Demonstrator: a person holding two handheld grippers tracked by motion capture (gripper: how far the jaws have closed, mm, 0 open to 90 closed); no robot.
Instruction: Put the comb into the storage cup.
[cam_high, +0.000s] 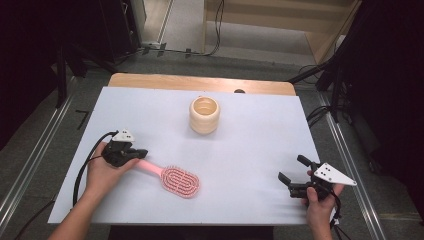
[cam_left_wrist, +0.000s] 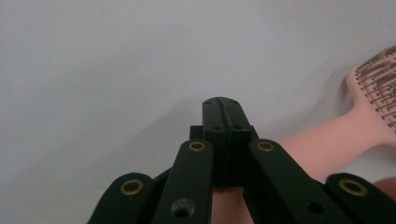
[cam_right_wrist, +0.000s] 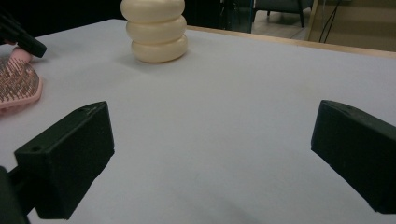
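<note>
left gripper at the brush handle, right gripper idle

your left gripper (cam_high: 135, 154) sits at the near left of the white table (cam_high: 260, 130), over the end of the pink hairbrush (cam_high: 172, 178) handle. in the left gripper view its jaws are pressed together tip to tip, with nothing between the tips; the handle (cam_left_wrist: 327, 144) passes beside and beneath them. whether the linkage touches the handle cannot be told. the brush lies flat, bristles up, its oval head pointing toward the near middle of the table.

your right gripper (cam_high: 293, 174) is at the near right edge, held in your hand (cam_high: 317, 202). its jaws stand wide apart and hold nothing, with bare table between them in the right gripper view.

a cream ribbed cup (cam_high: 204, 115) stands upright at the far middle of the table, well apart from the brush and both grippers.
</note>
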